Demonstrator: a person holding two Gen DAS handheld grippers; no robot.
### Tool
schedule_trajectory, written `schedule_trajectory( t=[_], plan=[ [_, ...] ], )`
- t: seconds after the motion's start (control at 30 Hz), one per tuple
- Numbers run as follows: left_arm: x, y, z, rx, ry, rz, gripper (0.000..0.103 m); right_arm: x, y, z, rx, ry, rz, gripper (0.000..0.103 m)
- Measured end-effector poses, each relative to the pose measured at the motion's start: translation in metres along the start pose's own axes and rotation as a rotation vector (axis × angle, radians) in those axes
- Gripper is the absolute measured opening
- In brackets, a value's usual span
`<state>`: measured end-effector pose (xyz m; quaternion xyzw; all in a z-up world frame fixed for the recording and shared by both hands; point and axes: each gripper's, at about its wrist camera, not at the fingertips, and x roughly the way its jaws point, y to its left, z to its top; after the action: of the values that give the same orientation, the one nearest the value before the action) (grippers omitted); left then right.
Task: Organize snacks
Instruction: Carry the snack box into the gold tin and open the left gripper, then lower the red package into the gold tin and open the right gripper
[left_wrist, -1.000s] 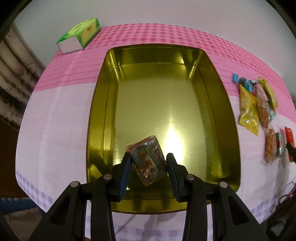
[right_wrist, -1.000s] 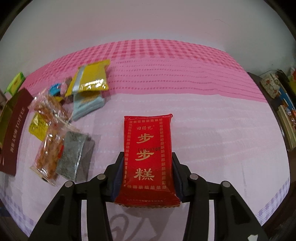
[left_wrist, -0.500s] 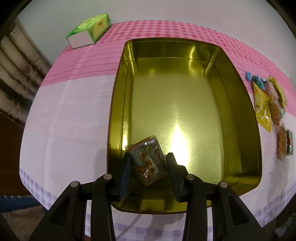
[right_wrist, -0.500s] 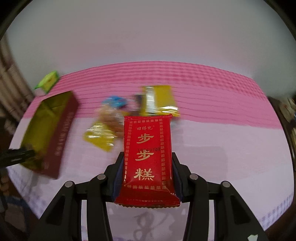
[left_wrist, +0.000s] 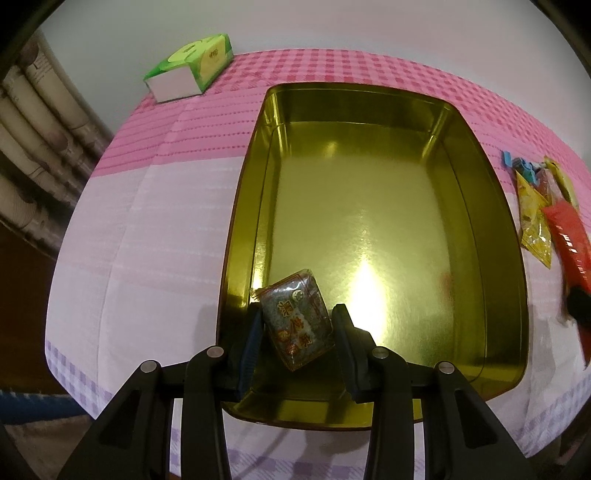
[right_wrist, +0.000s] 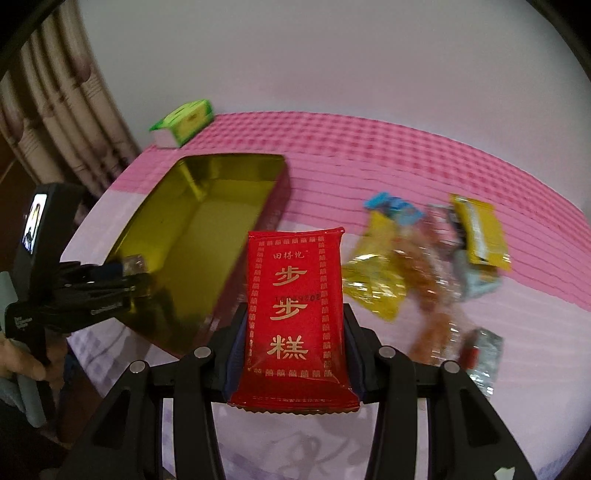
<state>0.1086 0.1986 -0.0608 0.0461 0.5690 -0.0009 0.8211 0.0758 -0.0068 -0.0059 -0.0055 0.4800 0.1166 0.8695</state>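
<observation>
A gold tin box (left_wrist: 502, 258) stands on the pink checked tablecloth, its inside bare. My left gripper (left_wrist: 297, 328) is shut on a small clear-wrapped snack (left_wrist: 295, 321) held over the box's near left corner. My right gripper (right_wrist: 293, 332) is shut on a red snack packet (right_wrist: 295, 310) with gold characters, held just right of the box (right_wrist: 184, 236). That red packet (left_wrist: 569, 240) shows at the right edge of the left wrist view. The left gripper (right_wrist: 122, 273) with its snack appears at the box's near end in the right wrist view.
A pile of loose snack packets (right_wrist: 424, 266) lies on the cloth right of the box, seen also as yellow and blue wrappers (left_wrist: 532, 206). A green tissue box (left_wrist: 192, 66) sits at the far left corner. Curtains (right_wrist: 55, 122) hang left of the table. A hand (right_wrist: 22, 362) holds the left gripper.
My right gripper swung left with the red packet, from the snack pile to beside the gold box. The left gripper shifted slightly toward the box's near left corner, still holding its snack.
</observation>
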Motion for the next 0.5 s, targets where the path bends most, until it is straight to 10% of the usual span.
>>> schedule_trajectory(
  t=[0.5],
  plan=[
    [-0.046,0.011,0.001,-0.022,-0.152,-0.048,0.055,0.033,0.058,0.016,-0.103,0.016,0.025,0.042]
  ],
)
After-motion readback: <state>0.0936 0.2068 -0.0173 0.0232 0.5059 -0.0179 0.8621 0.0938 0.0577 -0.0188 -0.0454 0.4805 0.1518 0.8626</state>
